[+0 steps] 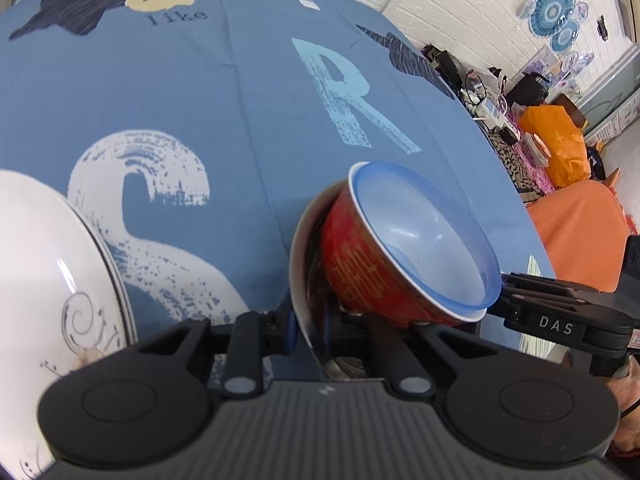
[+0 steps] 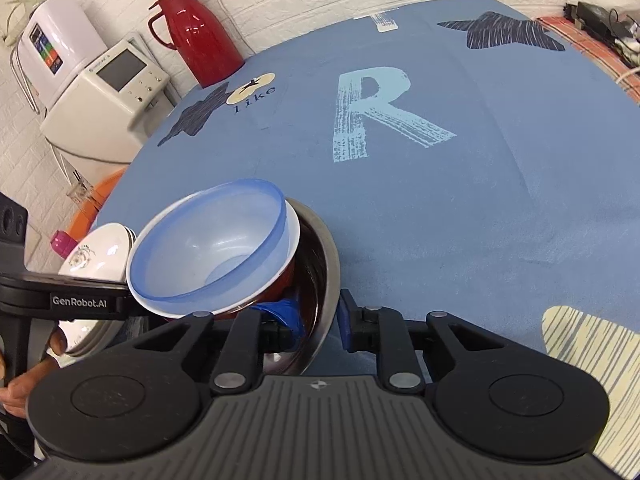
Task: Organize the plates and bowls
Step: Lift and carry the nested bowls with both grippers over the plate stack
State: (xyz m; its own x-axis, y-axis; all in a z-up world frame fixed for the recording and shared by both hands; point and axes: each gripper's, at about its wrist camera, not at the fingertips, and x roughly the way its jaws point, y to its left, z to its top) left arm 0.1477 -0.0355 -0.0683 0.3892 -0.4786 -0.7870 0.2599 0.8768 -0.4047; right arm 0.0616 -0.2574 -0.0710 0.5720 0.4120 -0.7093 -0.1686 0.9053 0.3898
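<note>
Left wrist view: my left tool (image 1: 310, 330) is gripping the steel bowl (image 1: 300, 280) rim. My right tool (image 2: 320, 316) is clamping the same rim, nested bowls tilting above the desk (image 2: 440, 208).

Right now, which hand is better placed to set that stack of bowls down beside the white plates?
Left, probably. Both grippers clamp the steel bowl by its rim, but the white plates lie just beside the left gripper, while the right gripper is on the bowl's far side from them.
</note>
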